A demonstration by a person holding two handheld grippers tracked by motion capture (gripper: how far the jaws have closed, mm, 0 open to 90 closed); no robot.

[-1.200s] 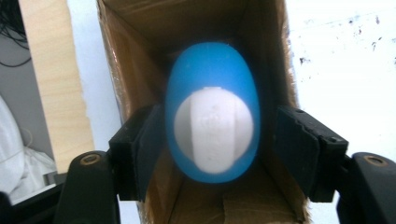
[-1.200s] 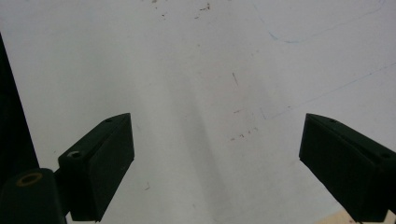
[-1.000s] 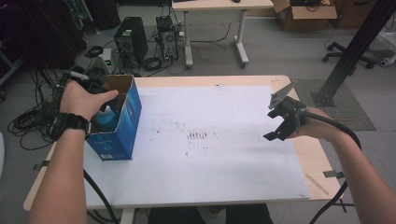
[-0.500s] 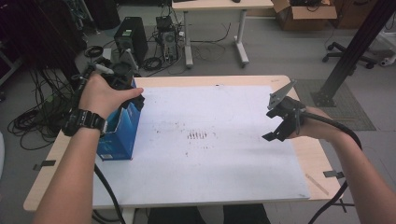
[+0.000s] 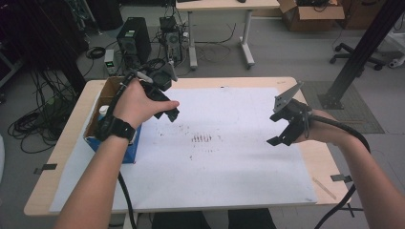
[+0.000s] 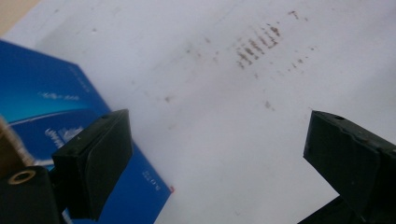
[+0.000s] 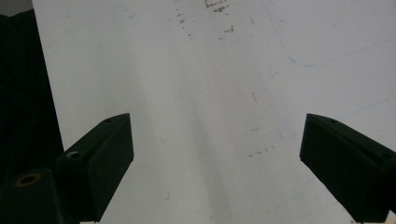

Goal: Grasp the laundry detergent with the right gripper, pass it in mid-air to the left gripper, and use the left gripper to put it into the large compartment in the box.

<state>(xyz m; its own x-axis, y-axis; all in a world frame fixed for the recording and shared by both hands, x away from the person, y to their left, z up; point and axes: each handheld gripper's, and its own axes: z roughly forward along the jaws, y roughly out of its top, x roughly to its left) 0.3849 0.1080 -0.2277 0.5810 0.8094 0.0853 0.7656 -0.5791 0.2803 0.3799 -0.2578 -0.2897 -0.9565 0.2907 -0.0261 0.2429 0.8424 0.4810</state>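
The blue box (image 5: 112,131) serves as the landmark: it stands open-topped at the left edge of the table (image 5: 71,143), partly on the white sheet (image 5: 229,167) that covers most of the tabletop. Something with a white top (image 5: 102,110) stands inside the box; what it is cannot be made out from the high view.

The left gripper (image 5: 168,107) hangs just to the right of the box, over the sheet, gripped in the left hand (image 5: 138,102). Its jaws have just been opening and now stand wide apart with nothing between them; the left gripper view shows only bare sheet in the gap (image 6: 219,154), with the box's blue wall (image 6: 46,107) behind the left jaw.

A patch of brown smudges (image 5: 203,139) marks the sheet to the right of the box, beyond the left gripper.

The right gripper (image 5: 286,125) is well apart from the box, on the far right side of the sheet, held above it. Its jaws are likewise spread wide and hold nothing, with plain white sheet showing between them (image 7: 215,154).
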